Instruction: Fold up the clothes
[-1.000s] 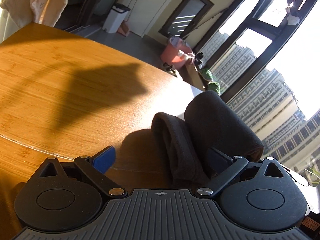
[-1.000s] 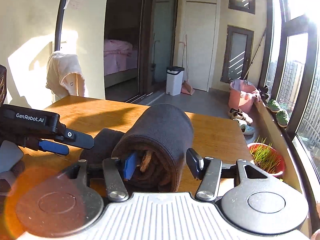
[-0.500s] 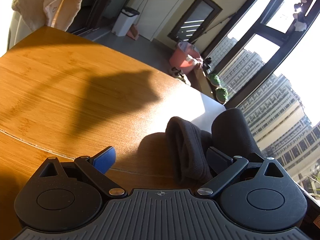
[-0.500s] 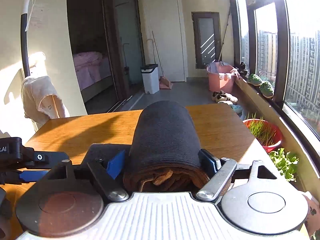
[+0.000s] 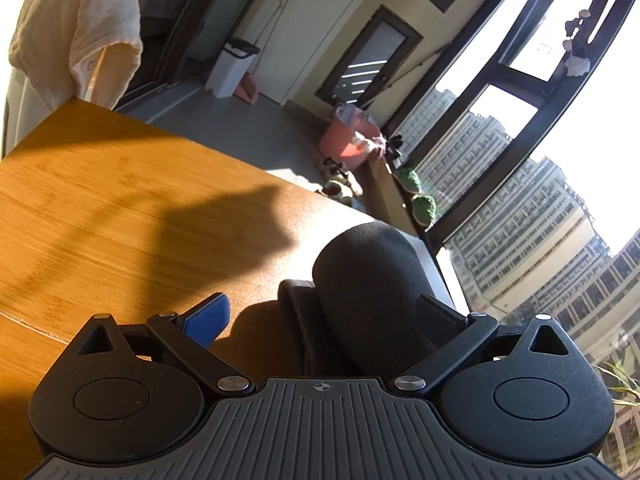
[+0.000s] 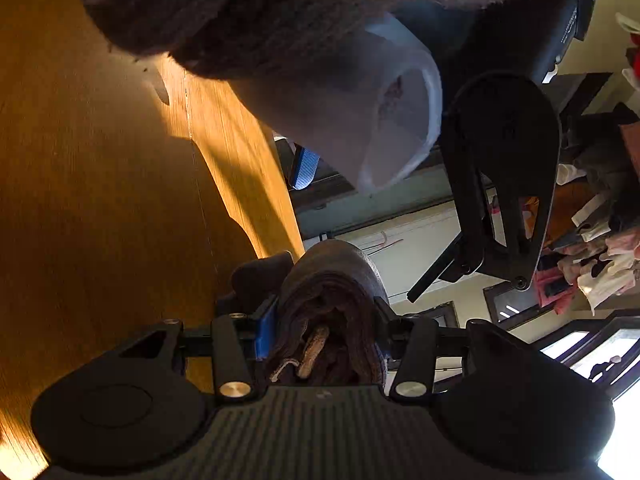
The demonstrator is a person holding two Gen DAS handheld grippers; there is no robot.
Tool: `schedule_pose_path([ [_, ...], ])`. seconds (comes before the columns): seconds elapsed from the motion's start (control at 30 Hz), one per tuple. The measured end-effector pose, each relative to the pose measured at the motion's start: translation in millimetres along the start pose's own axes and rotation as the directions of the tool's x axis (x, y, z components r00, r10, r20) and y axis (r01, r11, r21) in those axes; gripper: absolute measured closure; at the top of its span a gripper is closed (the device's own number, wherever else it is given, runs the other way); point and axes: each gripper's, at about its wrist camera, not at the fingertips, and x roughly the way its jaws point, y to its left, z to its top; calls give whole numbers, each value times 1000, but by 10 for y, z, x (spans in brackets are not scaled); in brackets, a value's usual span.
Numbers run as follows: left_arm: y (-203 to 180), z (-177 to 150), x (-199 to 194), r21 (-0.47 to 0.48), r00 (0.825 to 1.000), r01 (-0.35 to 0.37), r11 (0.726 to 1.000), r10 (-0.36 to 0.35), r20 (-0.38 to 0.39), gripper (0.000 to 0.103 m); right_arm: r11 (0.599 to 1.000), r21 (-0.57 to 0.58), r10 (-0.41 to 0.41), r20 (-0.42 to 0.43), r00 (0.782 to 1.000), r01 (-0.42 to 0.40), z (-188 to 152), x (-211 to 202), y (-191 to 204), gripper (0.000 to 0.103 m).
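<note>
1. The right gripper [image 6: 322, 334] has its jaws closing on the dark rolled garment [image 6: 332, 304]; both pads press its sides, the layered end facing the camera.
2. The roll sits at the edge of the wooden table [image 5: 120, 216], beside another dark folded piece [image 5: 298, 320].
3. The left gripper [image 5: 320, 314] stands spread; the roll lies against its right finger only, the blue pad [image 5: 208, 316] free.
4. I judge the folding done and the bundle in carriage; next it needs a steady squeeze and a clear landing spot.

Dark grey garment [image 5: 368, 280]; honey-brown wood-grain table [image 5: 100, 208]; blue claw pad [image 5: 206, 320].
</note>
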Motion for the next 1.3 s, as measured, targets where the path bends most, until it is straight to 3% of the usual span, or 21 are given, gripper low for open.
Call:
schedule_pose_path([
  [0.1, -109, 38, 90, 81, 999, -52, 995, 52, -8, 1, 975, 196, 111, 4, 994, -110, -21, 1, -315, 45],
  [0.17, -126, 34, 160, 137, 993, -120, 983, 122, -6, 1, 919, 332, 216, 26, 976, -213, -109, -9, -550, 29],
  [0.2, -117, 23, 188, 156, 990, -137, 978, 139, -6, 0, 871, 408, 277, 51, 959, -273, -175, -16, -681, 29],
  [0.33, -133, -64, 279, 256, 979, -197, 946, 202, 9, 0, 570, 686, 445, 204, 872, -452, -549, -17, -1219, 27],
  [0.37, -140, -87, 289, 266, 979, -201, 943, 206, 9, 0, 455, 761, 451, 252, 856, -463, -706, 6, -1376, 26],
  [0.4, -140, -94, 293, 265, 979, -199, 944, 204, 7, 0, 365, 815, 437, 277, 856, -450, -843, 44, -1486, 26],
  [0.47, -144, -101, 284, 265, 979, -196, 944, 202, 7, 0, 203, 906, 382, 275, 882, -370, -1100, 161, -1615, 26],
  [0.53, -128, -101, 278, 272, 980, -194, 942, 199, 10, 0, 81, 962, 370, 213, 904, -259, -1310, 392, -1595, 26],
  [0.57, -116, -106, 288, 272, 980, -192, 943, 197, 11, 0, 63, 972, 408, 180, 895, -225, -1354, 537, -1516, 26],
  [0.63, -82, -108, 304, 259, 982, -185, 948, 190, 7, 0, 117, 977, 459, 105, 882, -178, -1324, 722, -1261, 24],
  [0.73, -24, -100, 295, 236, 983, -182, 955, 185, 8, 0, 145, 977, 439, 77, 895, -155, -1354, 700, -1185, 20],
  [0.9, -96, -132, 60, 213, 994, -111, 971, 107, 32, 1, 159, 974, 436, 79, 896, -163, -1334, 504, -1211, 20],
  [1.0, -210, -255, 99, 298, 989, -150, 943, 138, 60, 0, 126, 977, 450, 99, 887, -173, -1356, 490, -1188, 18],
  [1.07, -211, -301, 158, 318, 984, -178, 931, 162, 77, 0, 129, 977, 449, 97, 889, -171, -1369, 487, -1170, 12],
  [1.23, -62, -218, 237, 269, 985, -168, 948, 155, 69, 0, 128, 974, 449, 109, 887, -185, -1346, 606, -1138, 4],
  [1.3, -5, -181, 263, 259, 984, -174, 950, 160, 75, 0, 169, 968, 428, 95, 899, -183, -1293, 665, -1142, 3],
])
